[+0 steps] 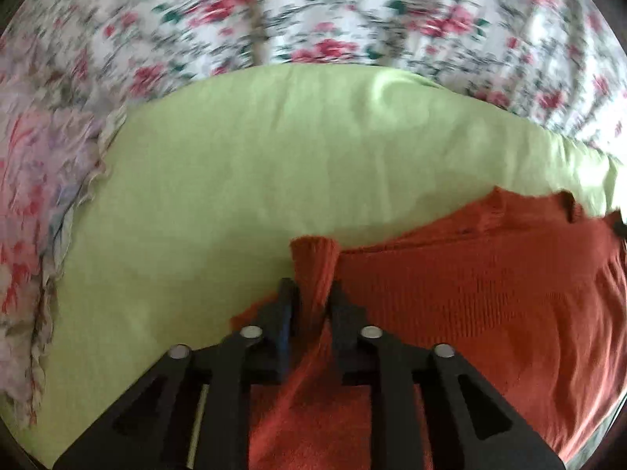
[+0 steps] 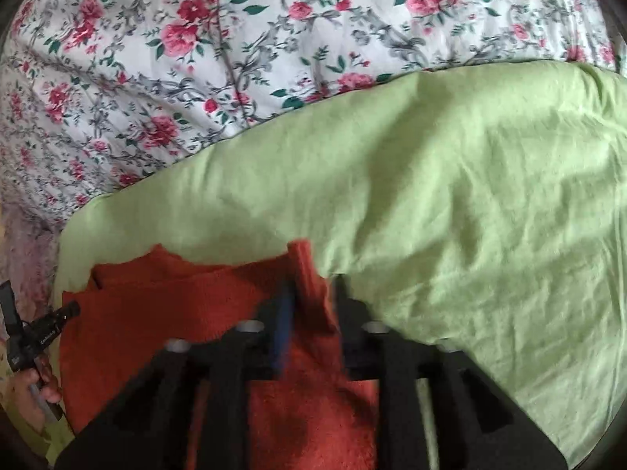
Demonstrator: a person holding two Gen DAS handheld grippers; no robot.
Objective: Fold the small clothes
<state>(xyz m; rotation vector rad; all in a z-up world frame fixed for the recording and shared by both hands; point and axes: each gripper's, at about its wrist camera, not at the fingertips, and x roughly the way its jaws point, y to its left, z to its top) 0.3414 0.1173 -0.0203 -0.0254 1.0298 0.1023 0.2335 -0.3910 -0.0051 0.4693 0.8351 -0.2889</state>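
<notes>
Rust top lies on green sheet, floral quilt behind. Left gripper pinches top's corner; right gripper narrow, seemingly pinching opposite corner, view blurred. Both corners raised together, likely to carry edge over for fold.

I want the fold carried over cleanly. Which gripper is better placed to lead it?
Left, probably: the left gripper visibly pinches the orange garment. The right gripper is blurred, its hold unclear.

Right tongs pinch rust garment edge.
</notes>
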